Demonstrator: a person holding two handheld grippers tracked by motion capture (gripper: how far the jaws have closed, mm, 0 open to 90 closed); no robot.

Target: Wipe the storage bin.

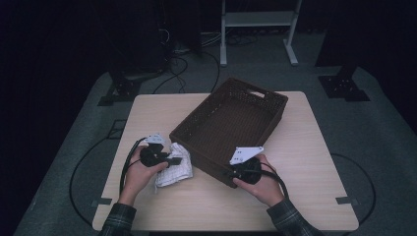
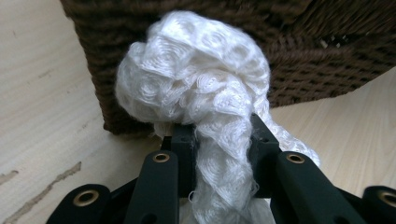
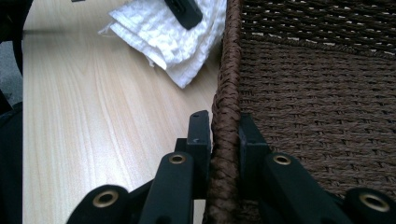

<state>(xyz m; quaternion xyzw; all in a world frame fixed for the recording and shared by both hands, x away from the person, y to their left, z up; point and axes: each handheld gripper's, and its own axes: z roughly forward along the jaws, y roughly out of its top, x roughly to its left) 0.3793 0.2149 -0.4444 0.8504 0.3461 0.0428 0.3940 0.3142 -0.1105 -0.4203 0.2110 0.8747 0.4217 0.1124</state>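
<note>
Both grippers are clamped on something. Left gripper (image 1: 164, 158) has its jaws closed on a bunched fold of the white cloth (image 1: 174, 167), which bulges past the tips in the left gripper view as a soft knot (image 2: 196, 88). Right gripper (image 1: 236, 172) pinches the near rim of the brown basket (image 1: 246, 105), one jaw outside the wall and one inside, as the right gripper view shows along the braided edge (image 3: 226, 116). That hold seems meant to steady the basket while the cloth is lifted in.

On the table (image 1: 305, 172) the cloth lies at about seven o'clock from the basket, touching its near left wall. It is a waffle-textured, limp fabric, partly folded in layers. The basket is rectangular, stiff, tightly woven of dark cord, with a handle slot in the far wall, and looks empty inside. Pale wood-grain laminate covers the tabletop.
</note>
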